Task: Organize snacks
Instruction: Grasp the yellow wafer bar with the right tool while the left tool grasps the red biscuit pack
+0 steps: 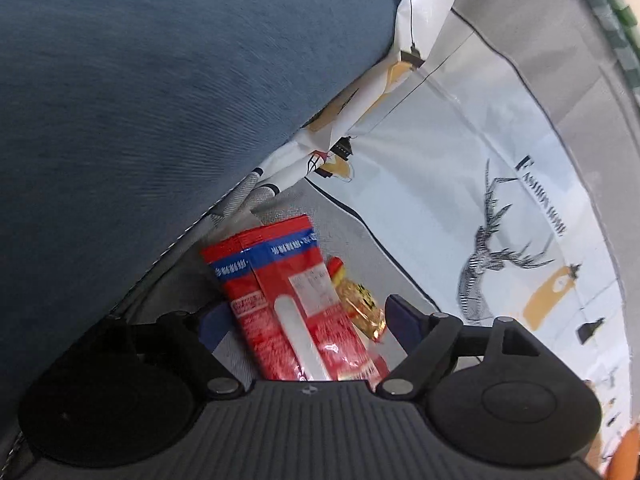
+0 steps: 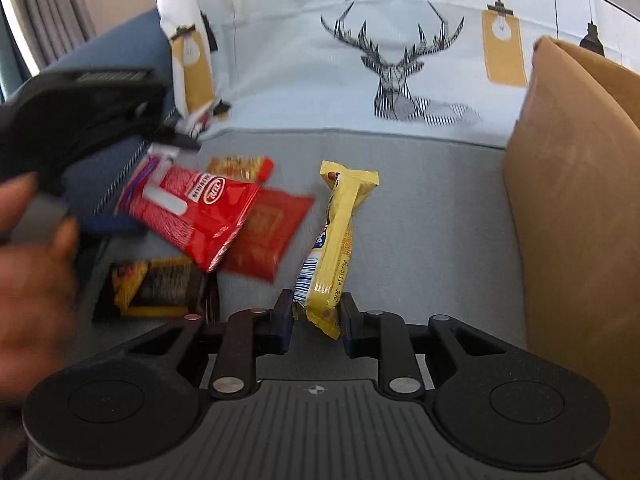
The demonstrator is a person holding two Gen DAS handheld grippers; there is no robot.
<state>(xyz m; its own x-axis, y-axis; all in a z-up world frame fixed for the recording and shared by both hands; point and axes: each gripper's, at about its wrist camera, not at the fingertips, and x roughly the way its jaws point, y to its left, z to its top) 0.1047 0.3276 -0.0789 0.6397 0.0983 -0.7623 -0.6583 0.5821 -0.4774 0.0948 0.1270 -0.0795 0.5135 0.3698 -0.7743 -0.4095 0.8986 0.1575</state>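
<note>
Left of frame, right wrist view, on the sofa seat (image 2: 420,200):
Left gripper (image 1: 300,320): I see its fingers spread wide around the red packet (image 2: 192,208), which looks lifted clear, seemingly for moving; true grip uncertain.
Snack pile (image 2: 256,232): red, gold and dark packets overlap lower left, unsorted I judge.
Right gripper (image 2: 316,316): my fingers are nearly closed, pinching the yellow bar (image 2: 336,240) by its near end.
Brown cushion (image 2: 580,220): far right.
</note>
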